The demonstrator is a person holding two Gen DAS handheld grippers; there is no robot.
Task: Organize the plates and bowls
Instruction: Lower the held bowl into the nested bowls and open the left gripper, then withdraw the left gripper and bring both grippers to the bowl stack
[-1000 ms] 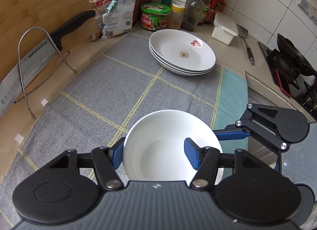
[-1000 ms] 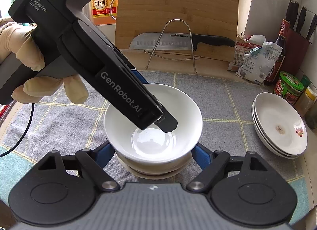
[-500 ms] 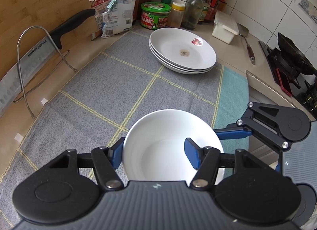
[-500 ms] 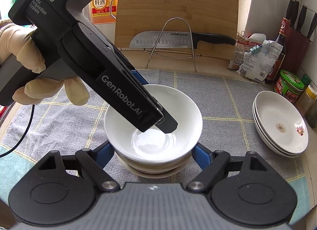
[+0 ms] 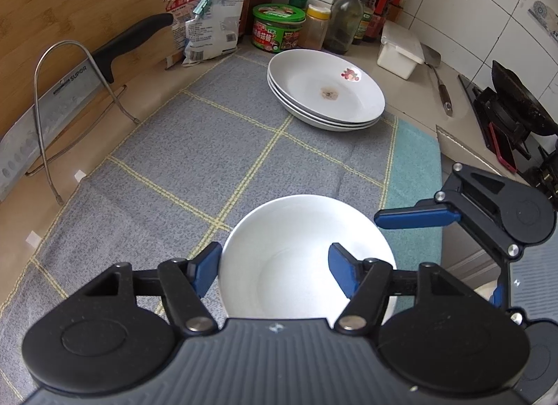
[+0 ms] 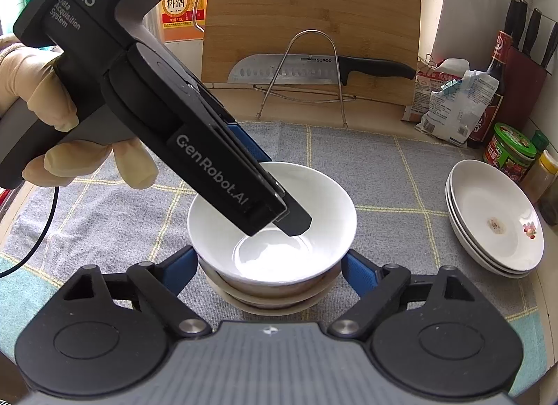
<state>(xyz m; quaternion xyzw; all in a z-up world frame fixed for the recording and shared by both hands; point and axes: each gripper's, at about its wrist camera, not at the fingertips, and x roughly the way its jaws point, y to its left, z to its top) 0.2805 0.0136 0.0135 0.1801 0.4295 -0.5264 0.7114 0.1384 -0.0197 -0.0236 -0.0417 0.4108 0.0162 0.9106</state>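
A: What is the left gripper (image 5: 273, 265) doing?
B: Its jaws straddle the rim of the glossy white bowl (image 6: 272, 220), one finger inside, atop nested bowls on the checked grey cloth (image 5: 195, 147).
A: The right gripper (image 6: 270, 265)?
B: Spread wide either side, unchanged. Stacked plates (image 6: 495, 220) sit at 3 o'clock.

The left gripper (image 6: 279, 209) covers the white bowl's (image 6: 314, 216) rim at 10 o'clock. Bowls stacked beneath (image 6: 272, 295) show edges only; their count is unclear. Bottle labels (image 5: 369, 17) at 1 o'clock are too small to read. The gloved hand (image 6: 38, 119) is cut off at 9 o'clock.
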